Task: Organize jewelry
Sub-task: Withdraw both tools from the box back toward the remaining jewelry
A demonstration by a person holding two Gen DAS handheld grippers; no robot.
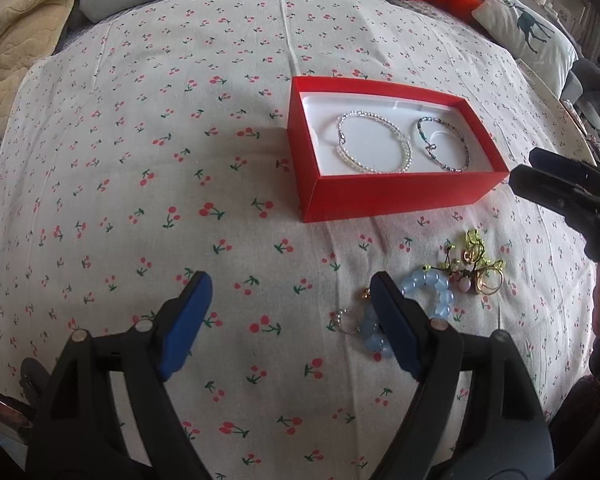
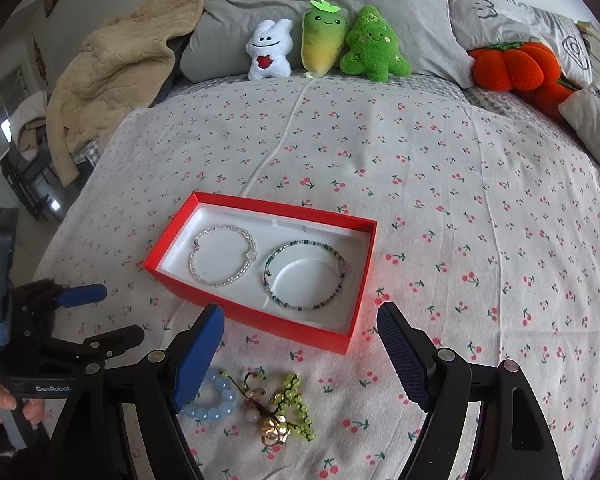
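A red box (image 1: 380,200) with a white lining lies on the cherry-print sheet. Inside it are a clear bead bracelet (image 1: 374,142) and a dark bead bracelet (image 1: 444,144). Loose pieces lie in front of the box: a pale blue bead bracelet (image 1: 432,284), a small silver ring (image 1: 344,322), and a yellow-green beaded piece with gold rings (image 1: 480,268). My left gripper (image 1: 291,278) is open over bare sheet, its right finger hiding part of the blue bracelet. My right gripper (image 2: 300,310) is open and empty, above the box's near wall (image 2: 260,320) and the loose pile (image 2: 274,434).
Plush toys (image 2: 320,46) and an orange pumpkin cushion (image 2: 516,66) line the far end of the bed, before grey pillows. A beige blanket (image 2: 112,76) lies at the far left. A hand (image 2: 4,404) holds the left gripper's handle.
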